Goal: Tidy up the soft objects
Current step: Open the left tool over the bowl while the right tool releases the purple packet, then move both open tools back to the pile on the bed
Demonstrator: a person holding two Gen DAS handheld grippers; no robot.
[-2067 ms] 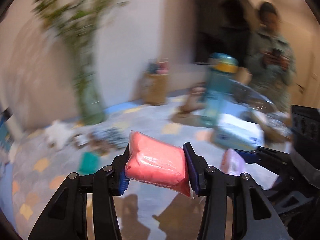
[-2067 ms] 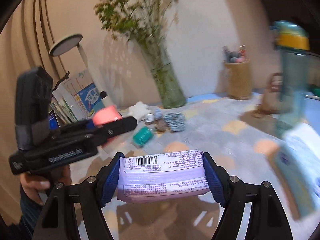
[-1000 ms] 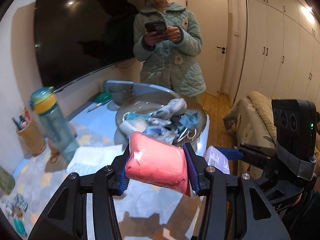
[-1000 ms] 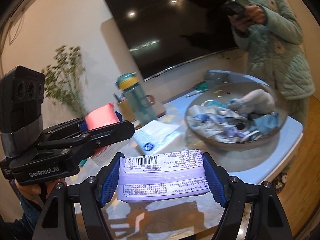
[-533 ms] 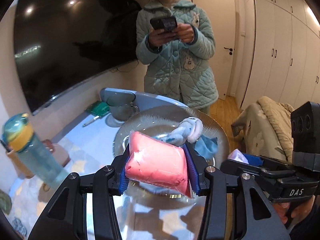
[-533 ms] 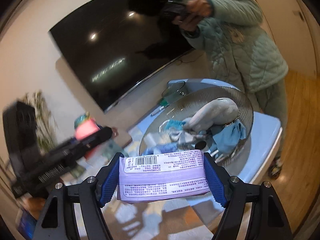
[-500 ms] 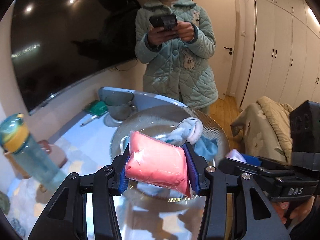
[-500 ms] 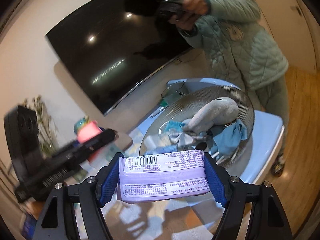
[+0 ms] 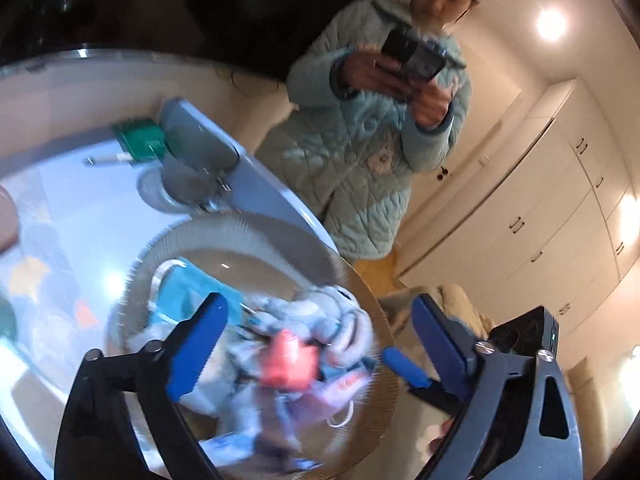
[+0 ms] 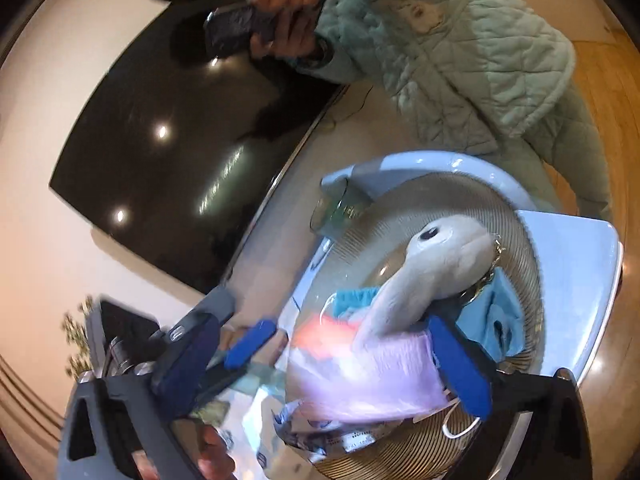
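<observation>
My left gripper (image 9: 318, 344) hangs over the ribbed glass bowl (image 9: 240, 226), its jaws opening wide with nothing pressed between the blue pads. The pink soft pack (image 9: 288, 364), blurred, lies below among cloths in the bowl. My right gripper (image 10: 324, 362) is beside it over the same bowl (image 10: 516, 216), jaws opening too. The lilac tissue pack (image 10: 360, 376) sits loose between its fingers on the pile, next to the pink pack (image 10: 324, 336) and a grey plush toy (image 10: 432, 268). One blue finger (image 10: 250, 342) of the left gripper shows on the left.
A person in a pale green quilted jacket (image 9: 372, 152) stands just behind the table holding a phone. A glass cup (image 9: 192, 172) and a green item (image 9: 140, 138) sit beyond the bowl. A dark TV screen (image 10: 180, 152) hangs on the wall. The bowl stands near the table's rounded edge (image 10: 580, 264).
Both grippers swung in over the bowl and rolled. Their jaws spread wide, and the pink pack and the lilac pack left the pads and dropped onto the pile.
</observation>
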